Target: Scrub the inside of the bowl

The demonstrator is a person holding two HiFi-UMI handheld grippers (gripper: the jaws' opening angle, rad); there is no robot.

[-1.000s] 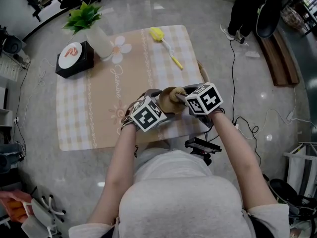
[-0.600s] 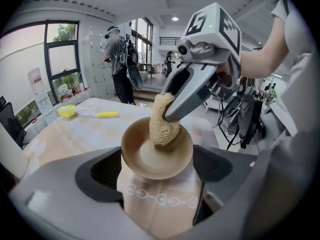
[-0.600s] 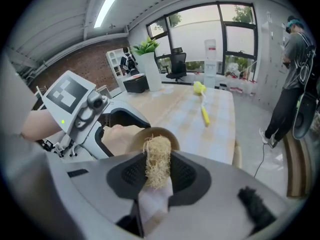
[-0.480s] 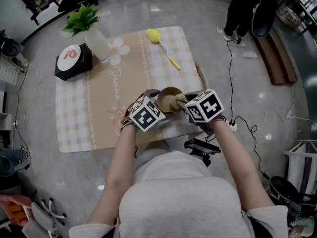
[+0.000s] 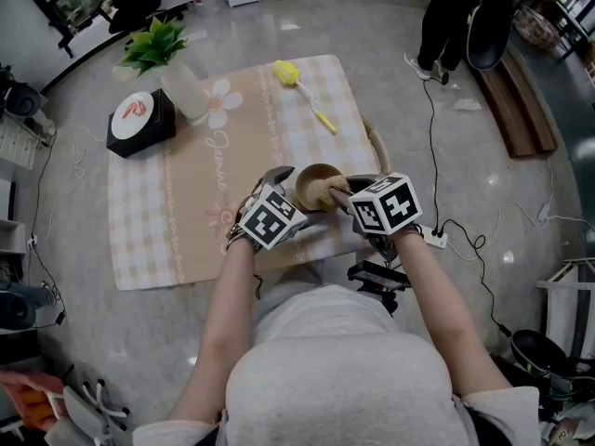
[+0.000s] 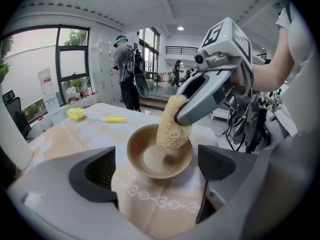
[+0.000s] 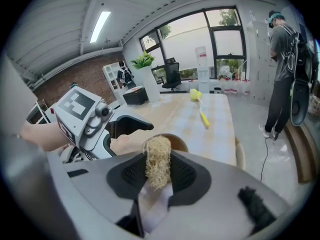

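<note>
Bowl (image 6: 142,160) with loofah scrubber (image 6: 172,126) inside

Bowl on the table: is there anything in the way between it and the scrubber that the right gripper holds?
Nothing visible stands in the way. The right gripper is shut on the loofah scrubber, and the scrubber's lower end reaches down inside the bowl, towards its right side.
</note>
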